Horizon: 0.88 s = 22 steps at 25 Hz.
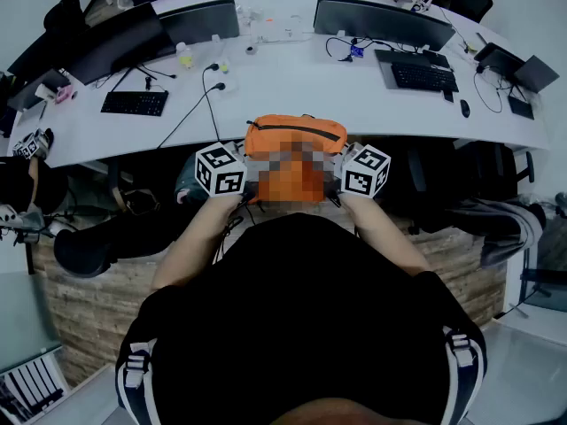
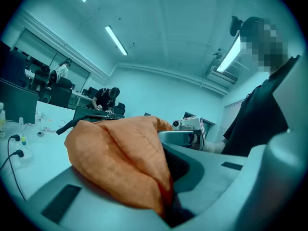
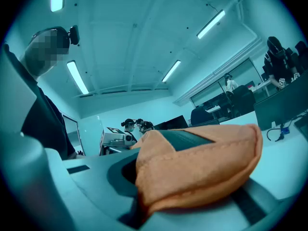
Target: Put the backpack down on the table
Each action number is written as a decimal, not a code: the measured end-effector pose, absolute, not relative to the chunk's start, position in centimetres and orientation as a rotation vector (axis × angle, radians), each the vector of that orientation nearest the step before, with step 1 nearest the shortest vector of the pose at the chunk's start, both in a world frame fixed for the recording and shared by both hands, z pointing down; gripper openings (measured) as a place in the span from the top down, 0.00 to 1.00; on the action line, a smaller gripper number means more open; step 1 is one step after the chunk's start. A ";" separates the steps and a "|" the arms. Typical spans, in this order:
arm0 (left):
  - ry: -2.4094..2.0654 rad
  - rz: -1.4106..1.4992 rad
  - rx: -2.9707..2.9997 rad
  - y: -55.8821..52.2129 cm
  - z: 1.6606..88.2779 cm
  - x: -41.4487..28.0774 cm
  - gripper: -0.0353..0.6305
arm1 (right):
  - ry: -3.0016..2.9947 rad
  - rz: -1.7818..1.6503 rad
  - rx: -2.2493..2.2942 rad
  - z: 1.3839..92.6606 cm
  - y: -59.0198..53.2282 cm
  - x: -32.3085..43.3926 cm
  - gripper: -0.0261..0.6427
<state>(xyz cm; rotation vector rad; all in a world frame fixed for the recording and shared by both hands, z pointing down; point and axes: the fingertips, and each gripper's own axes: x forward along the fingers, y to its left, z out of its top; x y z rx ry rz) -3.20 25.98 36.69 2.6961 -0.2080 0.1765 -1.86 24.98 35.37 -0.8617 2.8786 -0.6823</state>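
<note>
No legible text, brand, number or sign found in any view. The left marker cube point(image 1: 220, 169) and right marker cube point(image 1: 366, 169) carry black-and-white square code patterns only, without letters. Fabric of the orange backpack point(image 1: 292, 134) bears nothing readable. Key legends on the near keyboard point(image 1: 135, 103) and far keyboard point(image 1: 424, 76) on the counter point(image 1: 283, 82) are too small to read.

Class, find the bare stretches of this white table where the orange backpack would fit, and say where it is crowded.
Bare: the middle of the table, between the black cable and the right keyboard, just beyond the backpack. Crowded: the left end round the other keyboard, and the right end by the mouse.
</note>
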 end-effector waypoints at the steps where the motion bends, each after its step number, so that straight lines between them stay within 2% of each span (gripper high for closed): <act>1: -0.205 0.175 2.696 25.9 36.6 -3.2 0.83 | 2.876 -0.680 -0.869 35.4 24.9 -1.9 0.89; 22: -0.214 0.144 2.655 24.5 37.5 -4.7 0.83 | 2.847 -0.712 -0.957 36.4 23.1 -3.6 0.89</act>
